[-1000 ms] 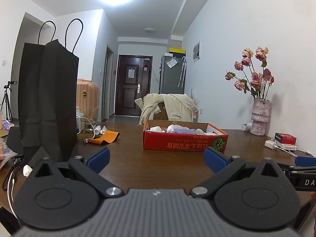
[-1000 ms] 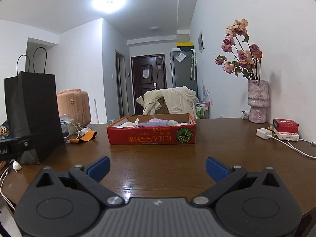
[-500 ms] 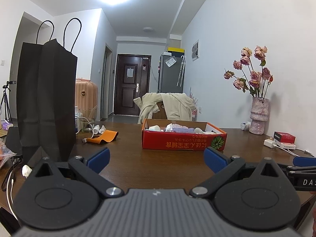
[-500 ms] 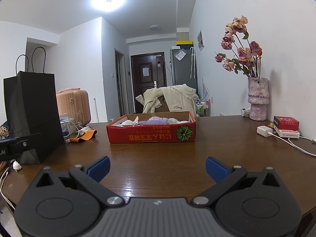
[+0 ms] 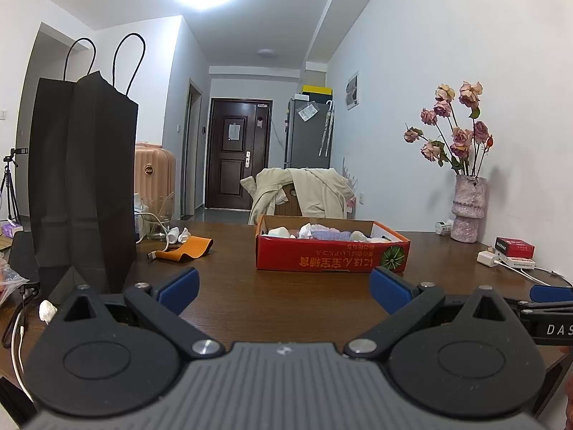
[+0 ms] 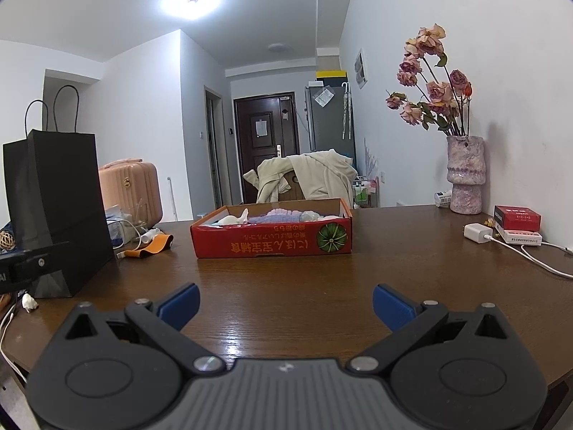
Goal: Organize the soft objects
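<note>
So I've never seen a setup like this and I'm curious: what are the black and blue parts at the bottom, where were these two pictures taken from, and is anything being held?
They are two hand-held grippers, each with a camera looking forward between its blue fingers. One picture comes from the left gripper, the other from the right gripper. Both are open and hold nothing. On the brown table sits a red box with soft things inside, a black bag to the left, and a vase of dried roses, a charger and a small red pack to the right.
</note>
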Tool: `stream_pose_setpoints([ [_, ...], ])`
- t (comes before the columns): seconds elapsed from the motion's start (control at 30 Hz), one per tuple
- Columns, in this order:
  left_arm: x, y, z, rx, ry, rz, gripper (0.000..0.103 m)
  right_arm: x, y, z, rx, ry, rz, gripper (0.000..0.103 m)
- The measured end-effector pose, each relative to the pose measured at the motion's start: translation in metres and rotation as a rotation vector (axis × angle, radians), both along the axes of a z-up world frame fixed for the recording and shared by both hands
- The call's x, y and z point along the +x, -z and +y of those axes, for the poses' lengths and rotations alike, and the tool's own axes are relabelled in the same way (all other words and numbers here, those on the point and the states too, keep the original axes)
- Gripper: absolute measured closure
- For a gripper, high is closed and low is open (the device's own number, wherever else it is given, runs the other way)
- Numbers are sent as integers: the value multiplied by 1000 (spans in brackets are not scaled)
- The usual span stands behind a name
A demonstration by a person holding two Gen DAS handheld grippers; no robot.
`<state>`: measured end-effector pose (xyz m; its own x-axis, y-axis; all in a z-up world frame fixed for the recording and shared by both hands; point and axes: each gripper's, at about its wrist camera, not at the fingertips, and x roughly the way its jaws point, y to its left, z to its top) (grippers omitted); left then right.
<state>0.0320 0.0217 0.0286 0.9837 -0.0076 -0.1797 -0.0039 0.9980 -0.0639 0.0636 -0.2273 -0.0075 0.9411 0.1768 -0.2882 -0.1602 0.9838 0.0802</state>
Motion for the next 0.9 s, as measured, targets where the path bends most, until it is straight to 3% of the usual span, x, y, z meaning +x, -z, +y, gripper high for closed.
stream_pose_setpoints([
  [0.9, -3, -1, -1, 13, 12, -5, 0, -2, 1, -1, 5, -1, 0, 0],
])
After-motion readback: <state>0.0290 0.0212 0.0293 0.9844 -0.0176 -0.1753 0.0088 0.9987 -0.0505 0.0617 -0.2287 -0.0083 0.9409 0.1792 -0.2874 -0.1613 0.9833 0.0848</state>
